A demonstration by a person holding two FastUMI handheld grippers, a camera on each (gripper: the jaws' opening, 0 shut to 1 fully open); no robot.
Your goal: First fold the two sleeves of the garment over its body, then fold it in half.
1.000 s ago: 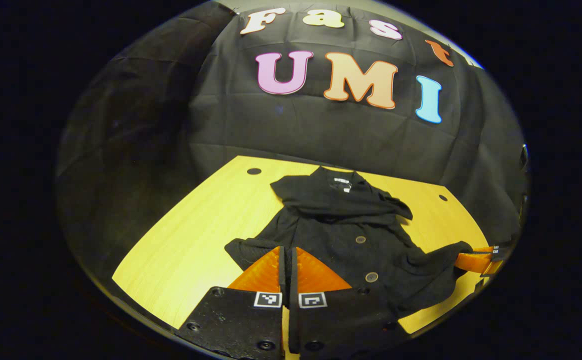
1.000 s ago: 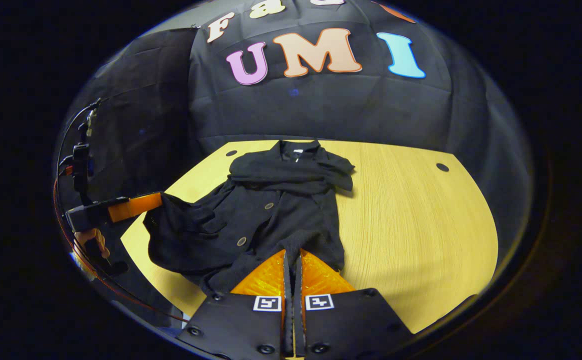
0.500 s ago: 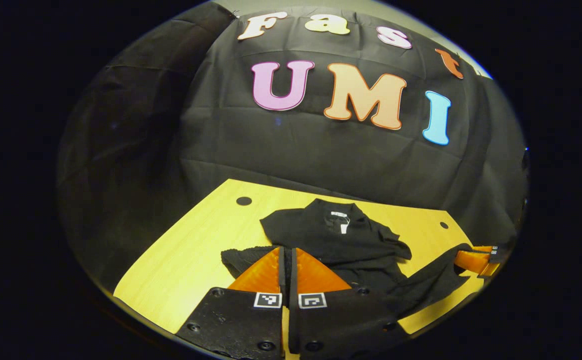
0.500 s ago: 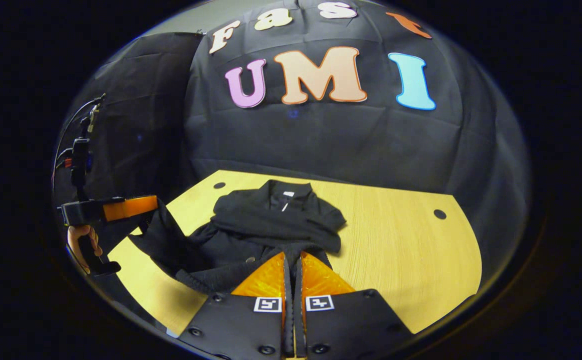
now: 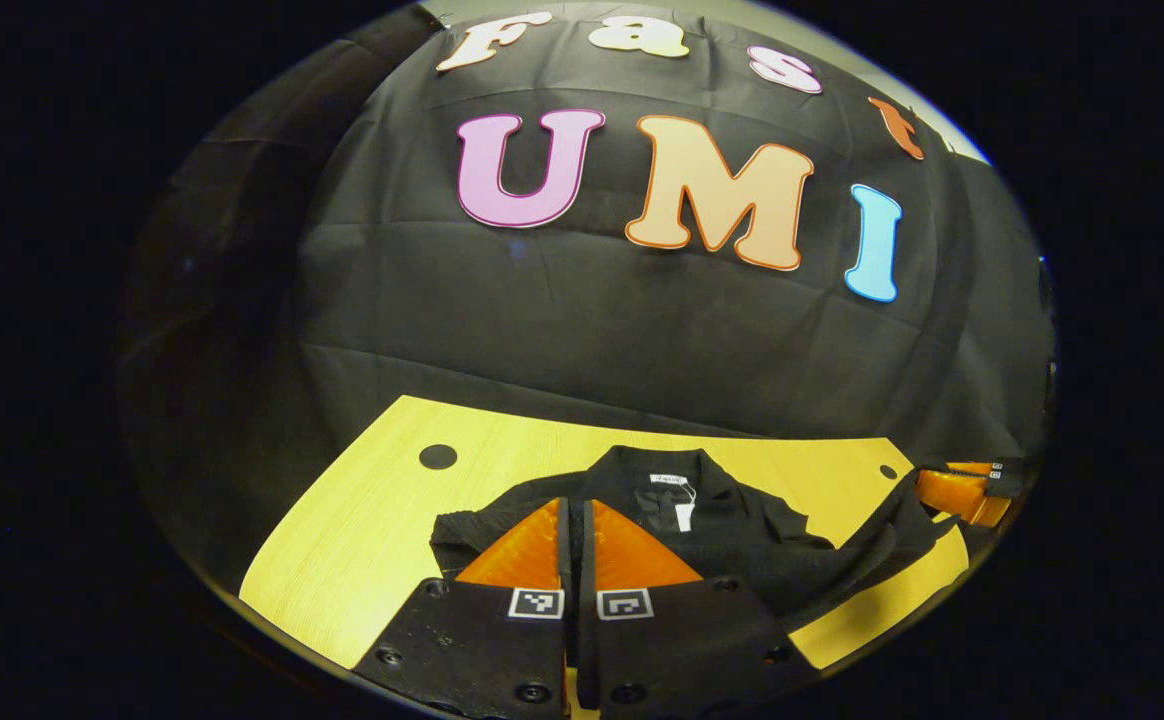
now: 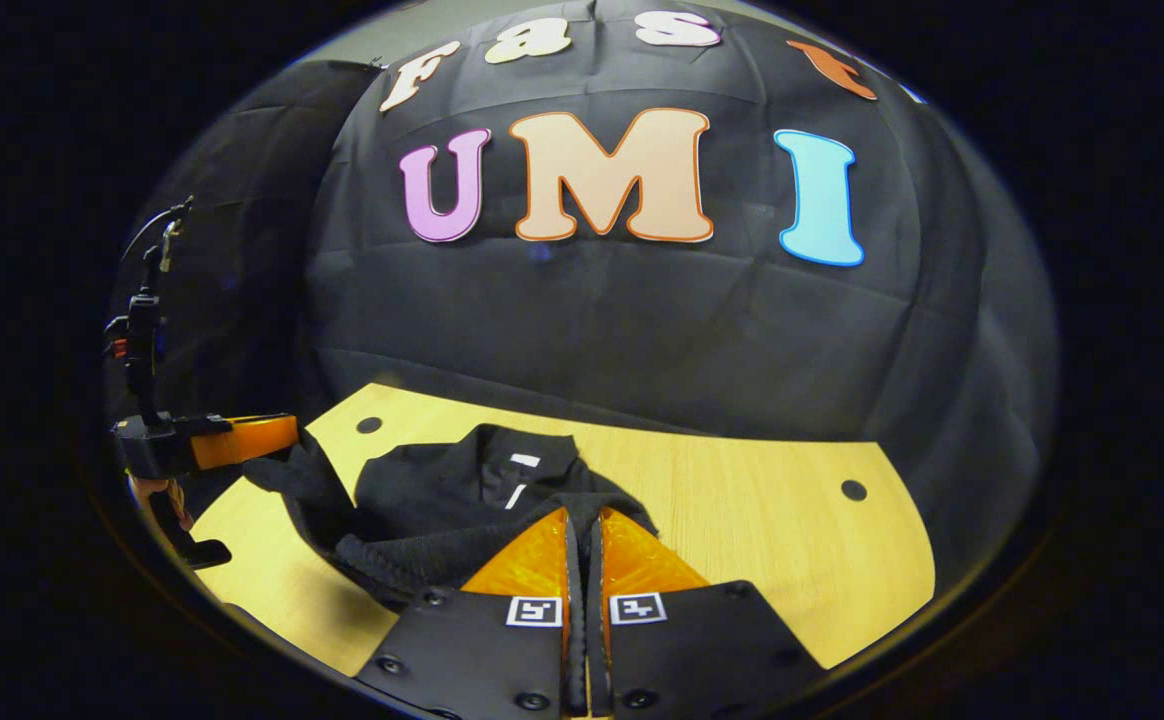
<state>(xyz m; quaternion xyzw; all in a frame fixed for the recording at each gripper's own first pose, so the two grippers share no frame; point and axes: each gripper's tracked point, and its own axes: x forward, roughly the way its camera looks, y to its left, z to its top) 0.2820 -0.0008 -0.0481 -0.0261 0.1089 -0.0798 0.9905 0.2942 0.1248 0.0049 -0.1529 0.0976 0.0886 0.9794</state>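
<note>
In the left gripper view, my left hand-held gripper [image 5: 576,520] has its fingers pinched together on the thick, nubby hem of the black garment [image 5: 702,530], which is lifted off the pale wood-grain surface [image 5: 362,540]. The surface is a rounded yellow board with small dark round holes near its far corners. To the right, the garment's collar with its white tag faces me, flat on the board, and at the far right edge my right hand-held gripper [image 5: 952,492] grips the other hem corner, the cloth stretched taut in a band between the two.

In the right gripper view, my left hand-held gripper [image 6: 242,440] shows at the far left with a hand [image 6: 157,490] below its handle and dark cable above. The garment [image 6: 442,500] sags in a soft fold across the surface [image 6: 762,540] toward the centre, where my right hand-held gripper [image 6: 582,535] is closed tight on the woven hem just beside the collar.

A second ago the garment lay open with its buttons showing and both sleeves already crossed over the chest. Since then both hand-held grippers have carried the hem up and forward, so it now hangs just short of the collar and the buttons are covered.
</note>
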